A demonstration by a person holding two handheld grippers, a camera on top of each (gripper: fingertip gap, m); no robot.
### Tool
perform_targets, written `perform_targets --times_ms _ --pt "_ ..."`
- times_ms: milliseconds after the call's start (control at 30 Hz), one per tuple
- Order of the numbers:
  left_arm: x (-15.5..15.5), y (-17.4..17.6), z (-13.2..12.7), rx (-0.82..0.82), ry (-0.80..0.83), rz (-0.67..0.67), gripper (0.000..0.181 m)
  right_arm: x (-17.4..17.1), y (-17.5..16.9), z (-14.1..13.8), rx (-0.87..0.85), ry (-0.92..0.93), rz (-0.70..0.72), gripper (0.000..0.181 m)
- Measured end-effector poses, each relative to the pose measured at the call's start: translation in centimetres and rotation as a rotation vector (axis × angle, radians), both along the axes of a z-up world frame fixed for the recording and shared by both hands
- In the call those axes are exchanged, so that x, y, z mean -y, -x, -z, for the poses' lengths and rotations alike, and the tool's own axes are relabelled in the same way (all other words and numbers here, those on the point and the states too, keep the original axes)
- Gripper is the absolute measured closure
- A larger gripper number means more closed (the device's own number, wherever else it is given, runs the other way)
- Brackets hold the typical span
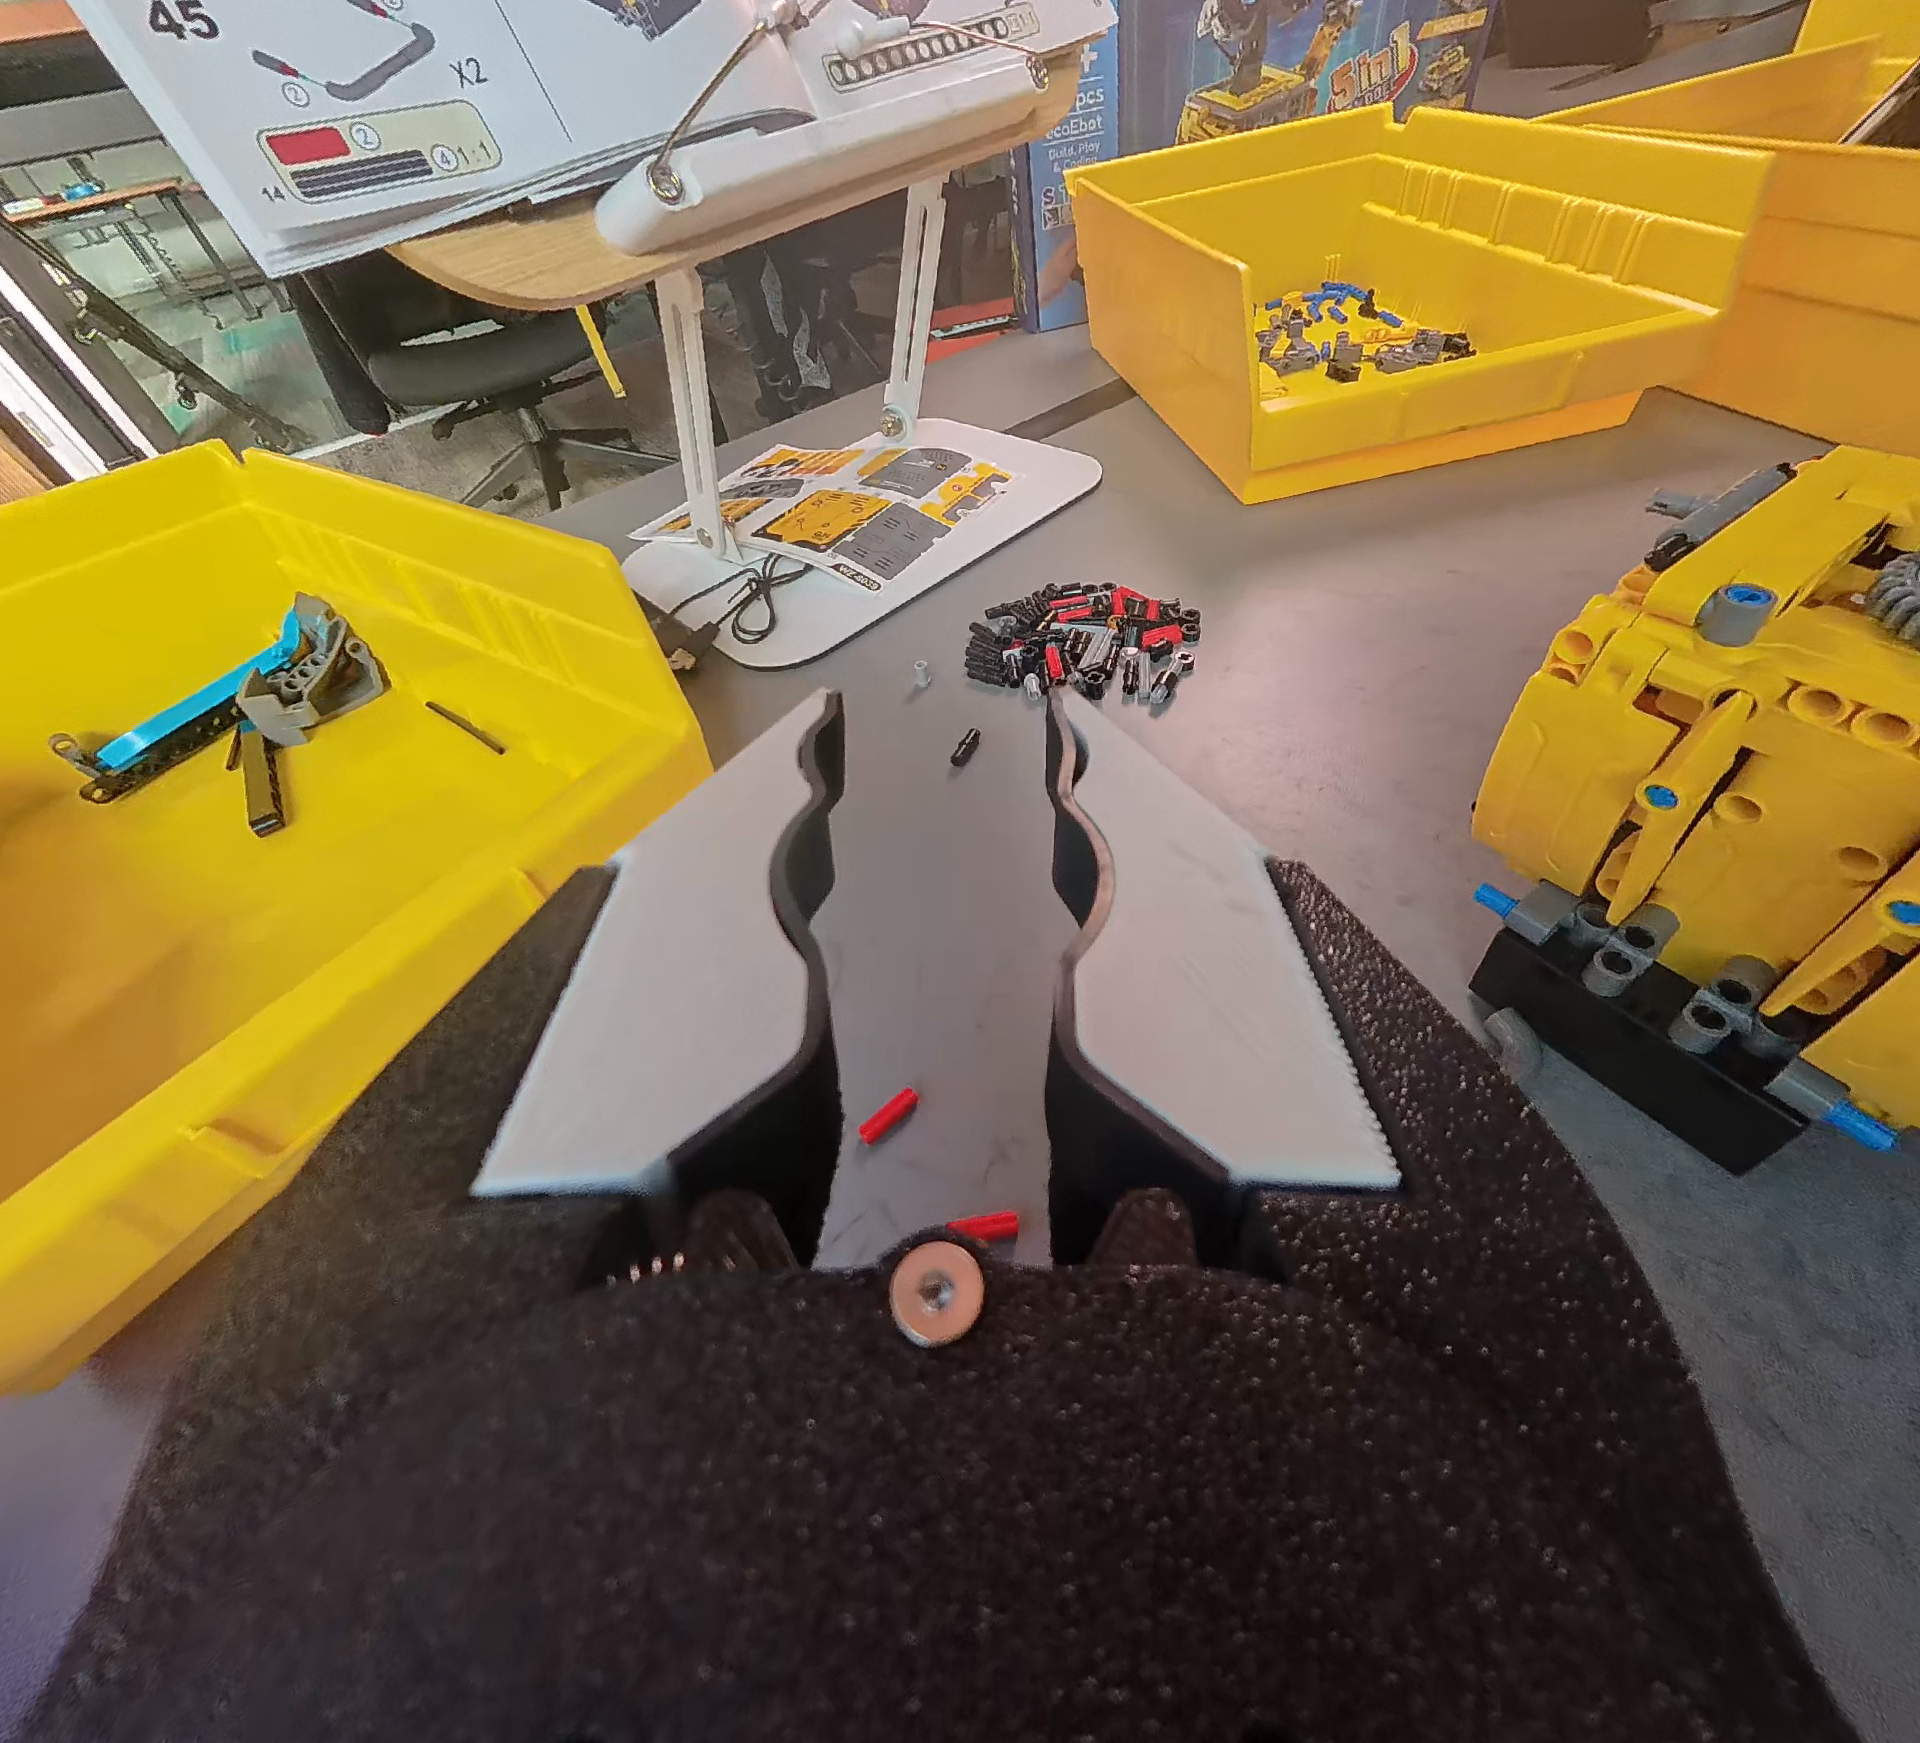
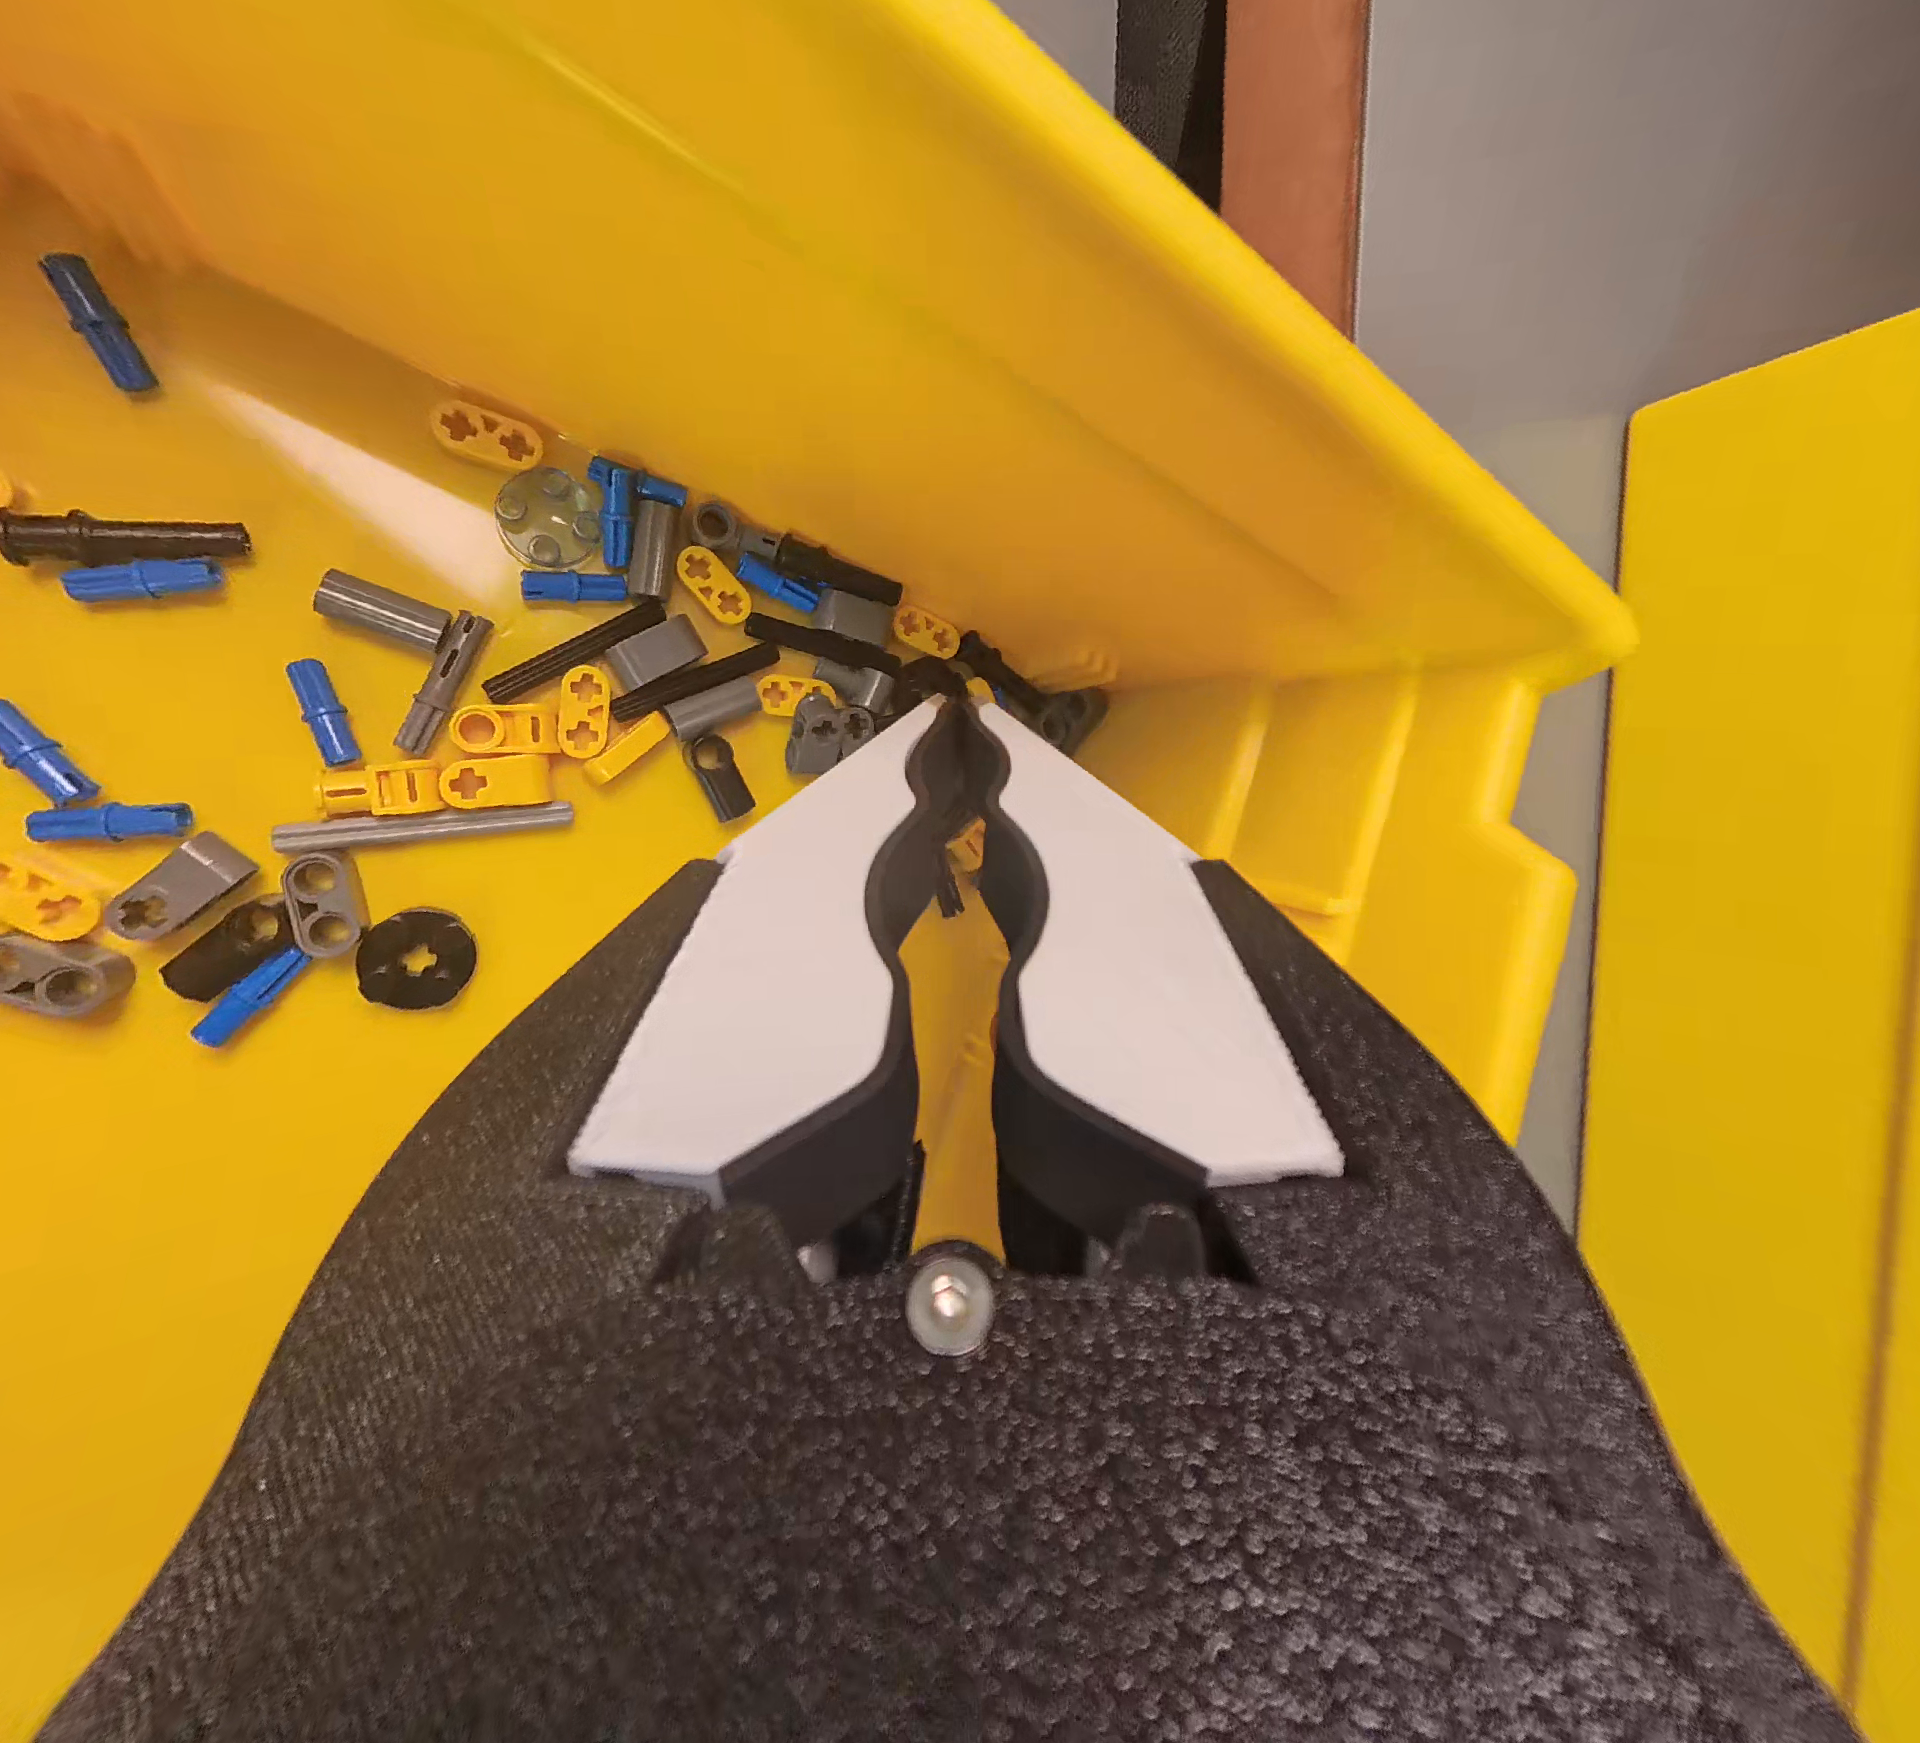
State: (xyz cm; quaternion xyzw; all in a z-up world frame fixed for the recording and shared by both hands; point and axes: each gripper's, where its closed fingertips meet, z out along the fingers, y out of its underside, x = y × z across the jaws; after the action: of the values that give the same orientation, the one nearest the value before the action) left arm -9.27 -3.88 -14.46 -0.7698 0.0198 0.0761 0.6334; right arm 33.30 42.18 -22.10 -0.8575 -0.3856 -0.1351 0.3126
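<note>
Red pin [image 1: 888, 1114] lies on table [image 1: 1351, 758] between left gripper [image 1: 940, 706] jaws, wide, empty. Right gripper [image 2: 958, 706] in bin [image 2: 727, 187], jaws pinched on black axle [image 2: 948, 862].

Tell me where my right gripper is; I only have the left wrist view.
Observer: The right gripper is inside a yellow bin, with its tips in the corner against the wall.
Operator: Report its jaws.
Observer: Shut, apparently on a thin black axle that runs between the fingers.
Operator: List what lies beside it.
Observer: Loose blue pins, yellow connectors and grey pieces are scattered to the left of the fingers.
</note>
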Motion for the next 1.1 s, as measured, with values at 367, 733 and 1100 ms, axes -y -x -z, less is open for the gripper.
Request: perform_targets --times_ms 367,733,1100 --pt "-0.2 0.0 0.6 -0.004 0.021 -0.003 0.144 3.4 1.5 1.3 -0.094 0.131 -0.15 0.181" --pt "-0.3 0.3 1.1 -0.007 0.039 -0.011 0.144 1.2 3.8 -1.2 -0.245 0.093 -0.184 0.168" --pt "-0.5 0.9 1.9 -0.01 0.068 -0.033 0.144 4.5 7.8 0.7 -0.258 0.216 -0.505 0.173"
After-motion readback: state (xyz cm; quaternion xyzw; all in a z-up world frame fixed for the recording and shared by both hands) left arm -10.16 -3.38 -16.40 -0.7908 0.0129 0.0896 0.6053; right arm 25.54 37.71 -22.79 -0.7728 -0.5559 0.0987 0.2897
